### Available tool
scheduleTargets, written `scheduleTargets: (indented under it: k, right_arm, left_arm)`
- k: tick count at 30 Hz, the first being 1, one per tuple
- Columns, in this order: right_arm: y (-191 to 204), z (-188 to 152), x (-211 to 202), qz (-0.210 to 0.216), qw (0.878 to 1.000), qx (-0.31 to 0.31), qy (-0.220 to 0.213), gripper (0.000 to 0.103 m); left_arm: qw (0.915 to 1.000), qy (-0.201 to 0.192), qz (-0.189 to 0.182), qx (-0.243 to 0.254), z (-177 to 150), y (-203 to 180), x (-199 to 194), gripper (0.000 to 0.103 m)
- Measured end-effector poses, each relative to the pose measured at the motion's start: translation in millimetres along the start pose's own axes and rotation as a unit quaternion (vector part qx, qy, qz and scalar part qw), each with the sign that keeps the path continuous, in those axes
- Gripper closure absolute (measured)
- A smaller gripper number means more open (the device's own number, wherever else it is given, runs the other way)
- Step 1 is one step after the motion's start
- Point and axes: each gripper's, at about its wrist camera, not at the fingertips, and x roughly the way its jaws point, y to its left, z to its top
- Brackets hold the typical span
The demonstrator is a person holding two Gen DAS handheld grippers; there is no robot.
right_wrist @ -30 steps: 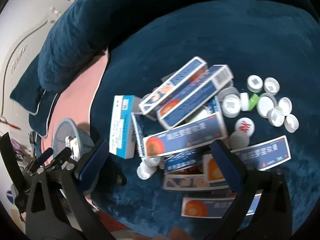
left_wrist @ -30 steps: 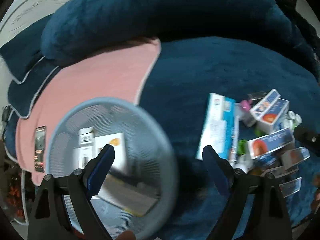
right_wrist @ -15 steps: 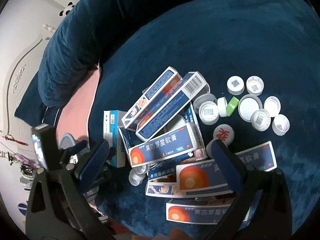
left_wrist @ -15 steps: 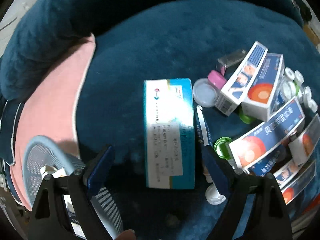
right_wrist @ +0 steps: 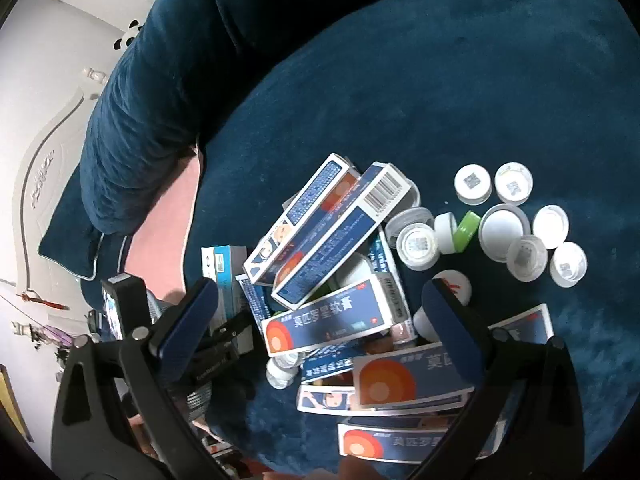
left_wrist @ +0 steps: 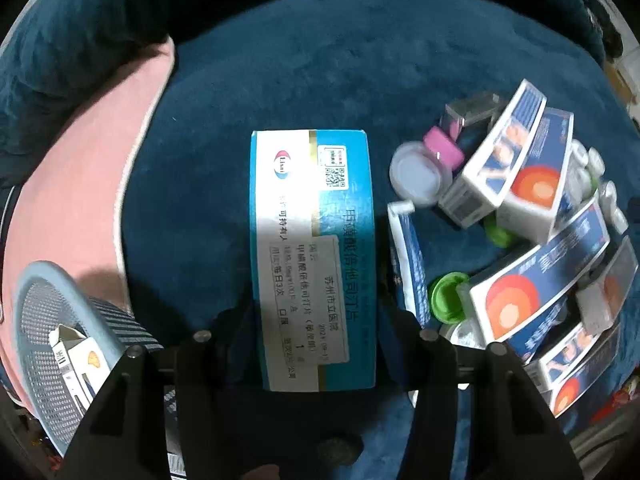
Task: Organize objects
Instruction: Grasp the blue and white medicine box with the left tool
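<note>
Left gripper (left_wrist: 316, 320): jaws drawn in against the two long sides of the teal box (left_wrist: 312, 256), one finger on each flank near the box's near end. Contact looks made; whether the box is lifted off the blue cushion (left_wrist: 360, 60) cannot be told.

Teal box: lies flat, label up, long axis running straight away from the left gripper, so the fingers straddle its short width. Good alignment for a squeeze across the narrow dimension.

Basket (left_wrist: 52, 328): just to the left of the left gripper, low in the left wrist view, resting at the edge of the pink cloth (left_wrist: 92, 184). It already holds at least one small carton. Judgement: the box goes left into the basket, a short sideways carry; the left hand is plainly the nearer one.

Right of the box, close beside it: a heap of navy-and-orange cartons (left_wrist: 536, 296), a pink cap (left_wrist: 442, 148), green caps (left_wrist: 448, 296).

Right gripper (right_wrist: 320, 320): jaws wide apart, holding nothing, hovering over the same heap of cartons. White bottle caps (right_wrist: 516, 220) scattered farther right on the cushion.

Risk, as a guess: the long box may tip forward if gripped only at its near end.
</note>
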Motion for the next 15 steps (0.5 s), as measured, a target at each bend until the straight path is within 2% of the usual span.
scheduleTargets:
  k: [4,7,10,13,14,15]
  right_arm:
    - [7,4,2,-0.001,1.000,-0.006,-0.002,0.000]
    - [10,12,10,-0.017,1.000,-0.007,-0.004,0.000]
    - [2,24,18,-0.029,0.999,0.020,-0.004,0.000]
    - [-7,28,24,-0.013,0.998,0.053,0.006,0.001]
    - [-9,28,26,-0.008,0.998,0.062,0.012,0.002]
    - [-11,29,28,-0.001,0.997,0.070,0.015,0.009]
  left_arm:
    - [0.9991,-0.031,-0.017,-0.025,3,7,-22,0.046]
    - [0.9981,-0.047,-0.023,-0.032,4,9,-34,0.046]
    - [0.9974,-0.057,-0.027,-0.034,0,12,-41,0.046]
    - [0.9973,-0.057,-0.029,-0.036,0,17,-43,0.046]
    - [0.9973,-0.057,-0.029,-0.037,0,18,-42,0.046]
    - [0.9972,-0.057,-0.028,-0.038,-1,17,-43,0.046]
